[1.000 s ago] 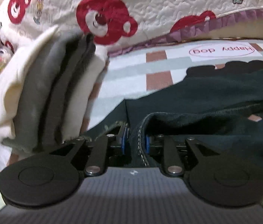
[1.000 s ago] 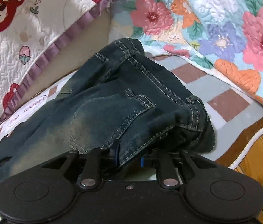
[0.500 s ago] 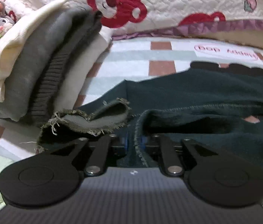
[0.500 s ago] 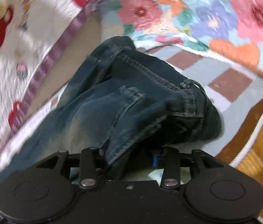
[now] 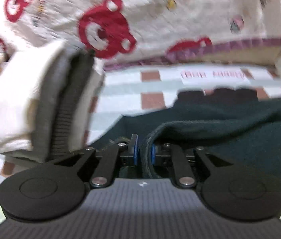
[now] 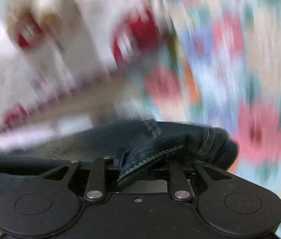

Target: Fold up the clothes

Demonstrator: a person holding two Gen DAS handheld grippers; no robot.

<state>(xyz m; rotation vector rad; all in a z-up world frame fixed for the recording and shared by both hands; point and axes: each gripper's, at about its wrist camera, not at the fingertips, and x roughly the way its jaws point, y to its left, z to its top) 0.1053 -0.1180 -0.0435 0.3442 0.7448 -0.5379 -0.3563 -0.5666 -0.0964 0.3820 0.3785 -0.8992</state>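
Between the blue pads of the left tool (image 5: 143, 151) a dark edge of the jeans (image 5: 230, 125) is sitting clamped, the rest of the denim spreading right and forward over the checked mat (image 5: 124, 91). Just left of that tool a stack of folded clothes (image 5: 40, 103) is lying in cream and grey layers. Ahead, the bear-print quilt (image 5: 120, 20) is rising. The right tool (image 6: 138, 165) is gripping a stitched fold of the jeans (image 6: 160, 137), whose bunched waistband is bulging right of it; the floral quilt (image 6: 240, 69) behind is blurred.
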